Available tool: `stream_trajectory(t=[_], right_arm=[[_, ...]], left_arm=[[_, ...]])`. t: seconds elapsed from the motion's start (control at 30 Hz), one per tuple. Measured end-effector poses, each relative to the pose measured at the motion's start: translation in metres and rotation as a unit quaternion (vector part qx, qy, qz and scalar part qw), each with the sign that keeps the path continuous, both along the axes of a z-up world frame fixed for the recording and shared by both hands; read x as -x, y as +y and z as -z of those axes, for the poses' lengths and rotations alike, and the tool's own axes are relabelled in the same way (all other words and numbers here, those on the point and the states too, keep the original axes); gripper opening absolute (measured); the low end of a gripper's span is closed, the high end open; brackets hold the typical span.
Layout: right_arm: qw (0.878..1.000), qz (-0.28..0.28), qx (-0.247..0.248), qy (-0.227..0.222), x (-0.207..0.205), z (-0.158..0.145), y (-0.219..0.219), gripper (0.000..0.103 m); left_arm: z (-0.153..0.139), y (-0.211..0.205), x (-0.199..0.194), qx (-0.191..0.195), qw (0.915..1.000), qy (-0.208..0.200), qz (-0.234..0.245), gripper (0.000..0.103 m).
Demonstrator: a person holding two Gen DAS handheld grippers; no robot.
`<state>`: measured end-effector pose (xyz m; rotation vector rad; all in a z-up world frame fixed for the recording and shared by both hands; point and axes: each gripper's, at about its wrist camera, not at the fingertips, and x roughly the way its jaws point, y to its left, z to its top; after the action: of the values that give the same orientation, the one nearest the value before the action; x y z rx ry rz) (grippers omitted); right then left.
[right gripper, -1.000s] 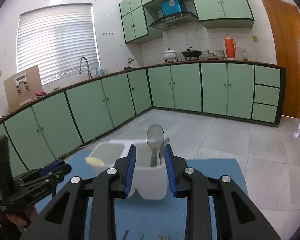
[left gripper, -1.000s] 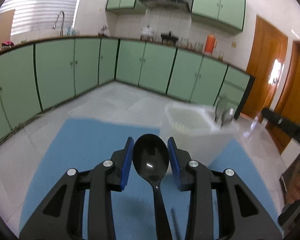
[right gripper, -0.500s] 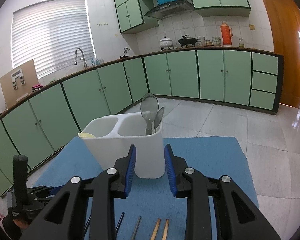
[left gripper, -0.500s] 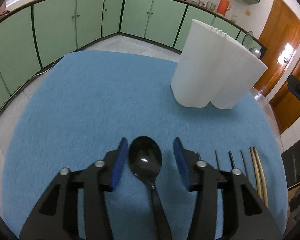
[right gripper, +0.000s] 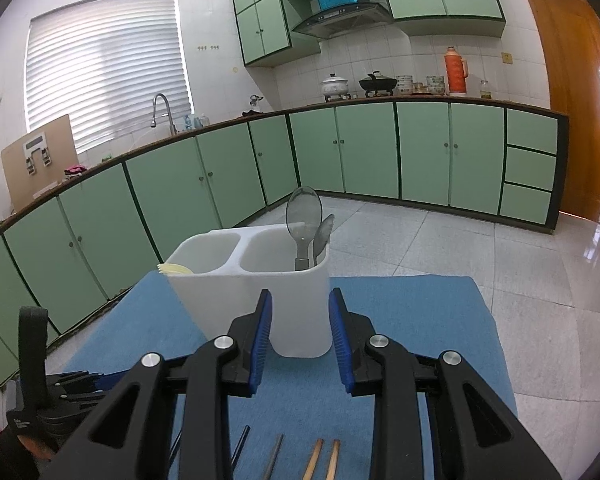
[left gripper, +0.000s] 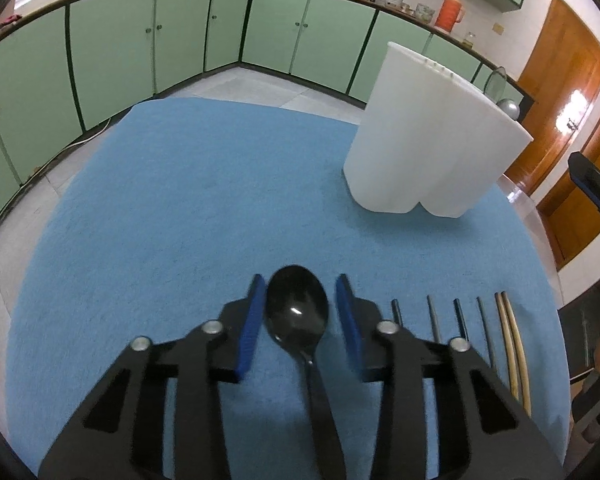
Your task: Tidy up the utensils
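Two tongs parted, gripping nothing: left tongs (left gripper: 300,304) straddle glossy black spoon (left gripper: 297,307); right tongs (right gripper: 300,322) empty.

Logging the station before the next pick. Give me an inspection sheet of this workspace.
Surface: blue mat on a tabletop.
Job's things: black spoon lying on the mat; white two-compartment holder upright, two spoons in its right compartment, something pale yellow at its left rim; dark chopsticks and wooden chopsticks in a row.
Clutter: nothing seen.
Grippers: left gripper jaws open around the spoon's bowl; right gripper jaws open, nothing between them.
Cables: one cord on the floor.
Surroundings: green cabinets, sink tap, wooden door.
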<state>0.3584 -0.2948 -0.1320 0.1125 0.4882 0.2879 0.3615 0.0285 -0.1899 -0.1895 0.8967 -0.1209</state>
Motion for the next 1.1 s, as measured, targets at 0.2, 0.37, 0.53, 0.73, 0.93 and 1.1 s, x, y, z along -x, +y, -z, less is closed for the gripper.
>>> stream_trajectory(t=[0.2,0.37,0.53,0.73,0.93,1.1], right_arm=[[1.0,0.003,-0.001,-0.002,0.001,-0.002,-0.002,0.029],[1.0,0.004,0.0,-0.003,0.001,-0.002,-0.002,0.029],[1.0,0.004,0.002,-0.003,0.001,-0.001,0.0,0.029],[1.0,0.002,0.004,-0.001,0.0,-0.002,0.001,0.029],[1.0,0.003,0.004,-0.001,-0.001,-0.001,0.0,0.029],[1.0,0.004,0.001,0.0,-0.001,-0.001,-0.001,0.029]], left_arm=[[0.002,-0.004,-0.005,0.007,0.9999,0.003,0.011,0.006],[-0.001,-0.004,-0.003,0.006,1.0,0.004,0.0,0.03],[-0.006,-0.01,-0.005,-0.005,1.0,-0.008,0.003,0.047],[0.0,-0.023,-0.012,-0.026,0.9995,0.003,0.015,0.046],[0.002,-0.034,-0.019,-0.032,0.999,0.005,0.03,0.031],[0.003,-0.033,-0.019,-0.029,0.9988,0.005,0.038,0.03]])
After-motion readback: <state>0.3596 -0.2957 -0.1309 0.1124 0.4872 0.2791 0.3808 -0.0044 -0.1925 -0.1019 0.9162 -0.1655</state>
